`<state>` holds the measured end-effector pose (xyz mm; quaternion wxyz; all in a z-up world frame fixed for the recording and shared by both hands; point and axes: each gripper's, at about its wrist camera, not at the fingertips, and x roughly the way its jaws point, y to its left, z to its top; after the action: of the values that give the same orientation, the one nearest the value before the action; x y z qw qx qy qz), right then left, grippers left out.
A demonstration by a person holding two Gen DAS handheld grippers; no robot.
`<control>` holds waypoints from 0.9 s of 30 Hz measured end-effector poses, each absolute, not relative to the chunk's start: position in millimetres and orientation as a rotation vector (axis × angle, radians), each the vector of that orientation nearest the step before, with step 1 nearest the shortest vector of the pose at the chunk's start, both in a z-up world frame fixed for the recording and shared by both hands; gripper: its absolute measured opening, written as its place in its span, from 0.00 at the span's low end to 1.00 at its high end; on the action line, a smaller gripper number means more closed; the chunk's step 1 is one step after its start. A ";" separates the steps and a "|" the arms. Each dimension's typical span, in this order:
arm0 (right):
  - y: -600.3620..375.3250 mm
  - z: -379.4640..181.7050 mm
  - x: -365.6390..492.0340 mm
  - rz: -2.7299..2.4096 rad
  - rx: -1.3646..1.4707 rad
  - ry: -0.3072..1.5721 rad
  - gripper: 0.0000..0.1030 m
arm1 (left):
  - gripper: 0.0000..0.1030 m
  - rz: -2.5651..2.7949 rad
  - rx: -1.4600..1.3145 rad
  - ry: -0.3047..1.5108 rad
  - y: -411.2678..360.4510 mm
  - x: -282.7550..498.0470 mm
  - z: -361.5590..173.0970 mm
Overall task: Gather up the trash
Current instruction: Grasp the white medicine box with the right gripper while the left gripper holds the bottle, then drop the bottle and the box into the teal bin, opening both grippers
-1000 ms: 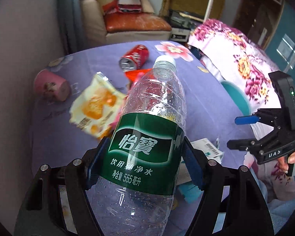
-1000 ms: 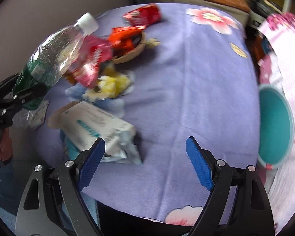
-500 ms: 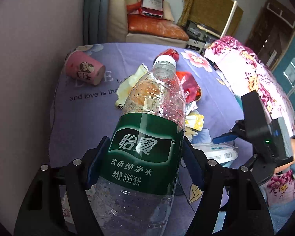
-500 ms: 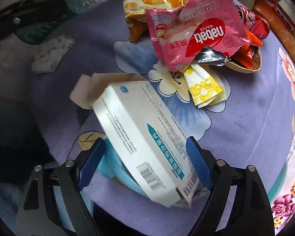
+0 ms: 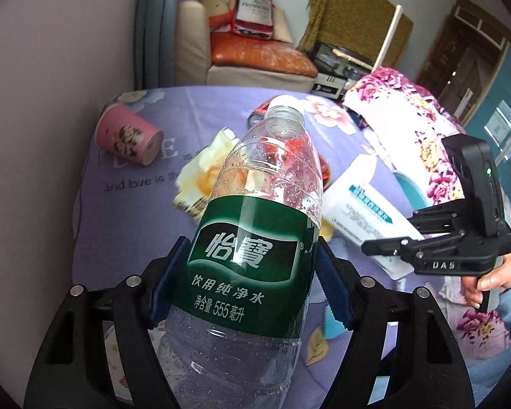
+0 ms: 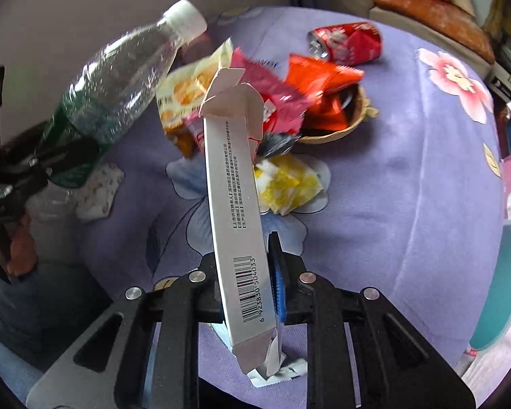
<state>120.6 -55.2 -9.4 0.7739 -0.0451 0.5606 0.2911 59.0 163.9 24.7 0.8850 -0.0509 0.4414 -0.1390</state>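
Trash fills both pairs of jaws above a lilac, flower-printed tabletop [image 6: 408, 177]. Nearest the lens, the right gripper [image 6: 245, 286], whose jaws have just been closing, clamps one white carton [image 6: 233, 204] edge-on by its barcode end, the carton's opened flap pointing away from the jaws and lifted clear of the cloth. To the left of those jaws, the left gripper [image 5: 245, 283] pinches one clear water bottle [image 5: 255, 238] across its green label, white cap pointing forward and up; a hand [image 5: 487, 279] shows on the right gripper's grip in the left wrist view.

Just beyond the carton's far end lies the remaining litter, piled close and overlapping: one crumpled yellow wrapper [image 6: 286, 184] to the right of the carton, one pale biscuit packet [image 6: 184, 99] with orange print to its left, one pink wafer wrapper [image 6: 272, 99] behind the flap, and one red-orange wrapper [image 6: 320, 78] resting in a shallow wooden bowl [image 6: 344, 126]. The carton itself blocks part of the pink wrapper from the right wrist view, and the bottle hides much of the pile from the left wrist view.

Farther out, one crushed red can [image 6: 344, 42] lies on its side. One pink paper cup [image 5: 129, 136], also tipped over, sits far left of the left jaws. One teal bin [image 6: 497, 289] stands beyond the tabletop's right edge.
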 end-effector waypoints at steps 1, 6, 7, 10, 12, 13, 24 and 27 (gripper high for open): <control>-65.2 -4.7 124.0 0.615 -0.067 1.197 0.17 | 0.71 -0.298 -0.099 0.912 159.2 58.6 27.8; -113.9 11.7 127.7 0.522 0.084 1.130 0.17 | 0.71 -0.349 -0.061 0.910 122.4 64.5 37.5; -127.3 13.7 126.1 0.502 0.120 1.114 0.17 | 0.71 -0.361 -0.053 0.916 113.1 67.8 37.1; -163.6 18.3 122.6 0.450 0.196 1.083 0.17 | 0.71 -0.397 -0.029 0.930 84.3 74.5 36.0; -184.1 18.2 119.9 0.418 0.236 1.070 0.17 | 0.71 -0.426 -0.009 0.937 61.0 79.4 35.6; -197.6 18.5 118.0 0.400 0.260 1.062 0.17 | 0.71 -0.440 0.002 0.941 49.2 81.8 35.4; -333.3 5.6 97.8 0.190 0.449 0.977 0.17 | 0.71 -0.574 0.119 1.023 -84.2 115.7 17.4; -367.5 -2.2 91.1 0.134 0.488 0.964 0.18 | 0.71 -0.607 0.158 1.051 -120.9 124.1 7.7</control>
<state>91.1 -367.5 -2.2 0.8555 0.2323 0.4585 0.0636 124.1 -120.9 7.7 0.8186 0.0741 0.4932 -0.2850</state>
